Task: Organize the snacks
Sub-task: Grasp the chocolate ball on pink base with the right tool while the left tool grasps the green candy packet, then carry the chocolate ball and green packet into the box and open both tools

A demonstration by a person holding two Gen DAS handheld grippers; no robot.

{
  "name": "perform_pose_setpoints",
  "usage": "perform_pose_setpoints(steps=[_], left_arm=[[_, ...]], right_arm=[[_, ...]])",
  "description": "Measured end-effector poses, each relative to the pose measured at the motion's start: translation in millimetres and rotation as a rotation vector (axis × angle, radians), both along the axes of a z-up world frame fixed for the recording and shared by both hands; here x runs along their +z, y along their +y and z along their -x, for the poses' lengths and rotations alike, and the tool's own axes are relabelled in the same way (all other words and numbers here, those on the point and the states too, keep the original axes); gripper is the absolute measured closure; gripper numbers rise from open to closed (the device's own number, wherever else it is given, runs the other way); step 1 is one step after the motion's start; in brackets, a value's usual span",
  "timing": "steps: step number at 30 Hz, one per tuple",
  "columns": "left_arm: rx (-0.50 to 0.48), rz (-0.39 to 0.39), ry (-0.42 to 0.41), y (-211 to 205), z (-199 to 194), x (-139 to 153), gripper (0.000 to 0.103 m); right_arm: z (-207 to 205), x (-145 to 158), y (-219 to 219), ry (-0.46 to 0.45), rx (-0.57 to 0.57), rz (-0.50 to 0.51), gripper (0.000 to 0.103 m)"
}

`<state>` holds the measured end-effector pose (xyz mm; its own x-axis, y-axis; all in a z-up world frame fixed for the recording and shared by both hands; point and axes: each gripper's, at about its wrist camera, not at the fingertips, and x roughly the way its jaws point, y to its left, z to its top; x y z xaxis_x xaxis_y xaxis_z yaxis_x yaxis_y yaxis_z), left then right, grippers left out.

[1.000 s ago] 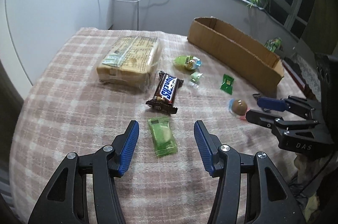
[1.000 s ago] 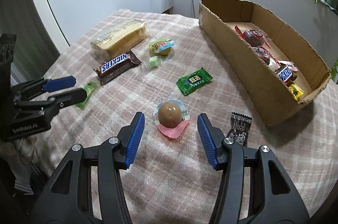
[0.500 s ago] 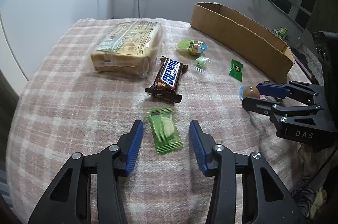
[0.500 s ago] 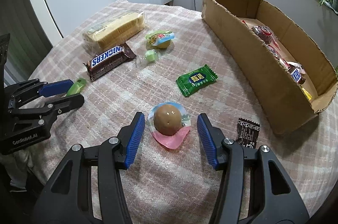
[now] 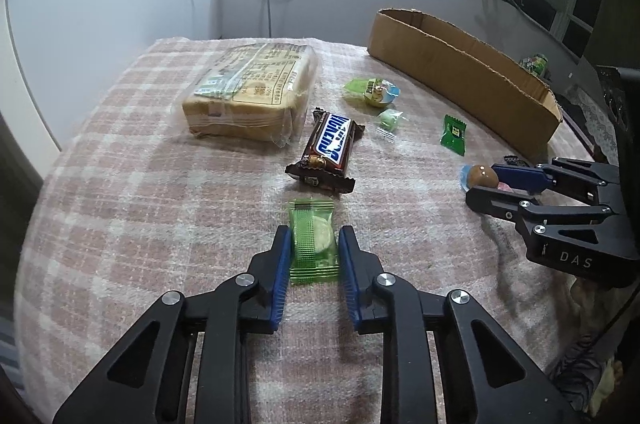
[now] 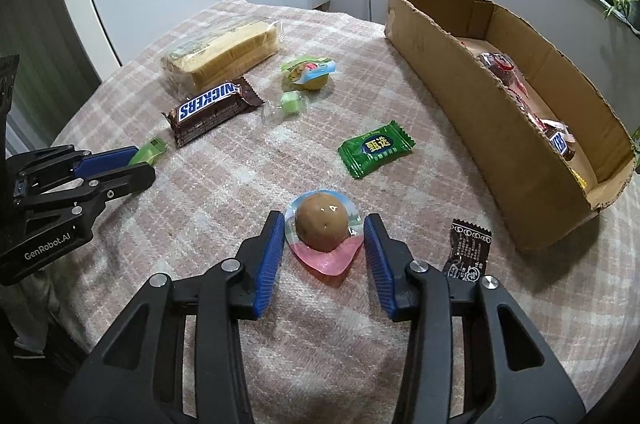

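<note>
My left gripper (image 5: 311,244) is shut on a light green wrapped snack (image 5: 313,232) that lies on the checked cloth; the snack also shows in the right wrist view (image 6: 149,151). My right gripper (image 6: 324,228) is open, its blue pads on either side of a brown egg-shaped snack (image 6: 322,227) in a clear pink-edged pack, close to the pack's edges. That snack shows in the left wrist view (image 5: 482,175) between the right gripper's fingers. A cardboard box (image 6: 516,127) with several snacks inside stands at the right.
On the cloth lie a bread pack (image 5: 252,95), a Snickers bar (image 5: 330,151), a jelly cup (image 6: 310,73), a small pale green candy (image 6: 290,103), a dark green candy (image 6: 376,147) and a black sachet (image 6: 468,250). The table edge is near on my side.
My left gripper moved forward over the light green snack and its jaws closed onto it. My right gripper moved forward around the brown snack and narrowed a little.
</note>
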<state>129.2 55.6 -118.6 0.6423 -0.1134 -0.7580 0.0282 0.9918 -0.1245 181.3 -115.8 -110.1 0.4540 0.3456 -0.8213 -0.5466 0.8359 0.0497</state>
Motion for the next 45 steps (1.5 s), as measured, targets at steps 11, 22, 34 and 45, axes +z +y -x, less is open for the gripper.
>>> perform_pose_setpoints(steps=[11,22,34,45], left_arm=[[0.008,0.02,-0.012,2.5,4.9,5.6,0.081],[0.008,0.026,-0.048,1.8,7.5,20.7,0.081],[-0.032,0.016,-0.106,-12.8,-6.8,46.5,0.081],[-0.089,0.004,-0.151,-41.1,-34.9,65.9,0.081]], right_arm=[[5.2,8.8,-8.6,-0.02,-0.016,-0.027,0.063],[11.6,31.5,-17.8,-0.061,-0.028,-0.074,0.064],[5.1,69.0,-41.9,-0.135,-0.064,-0.119,0.064],[-16.9,84.7,-77.0,-0.172,-0.126,-0.13,0.064]])
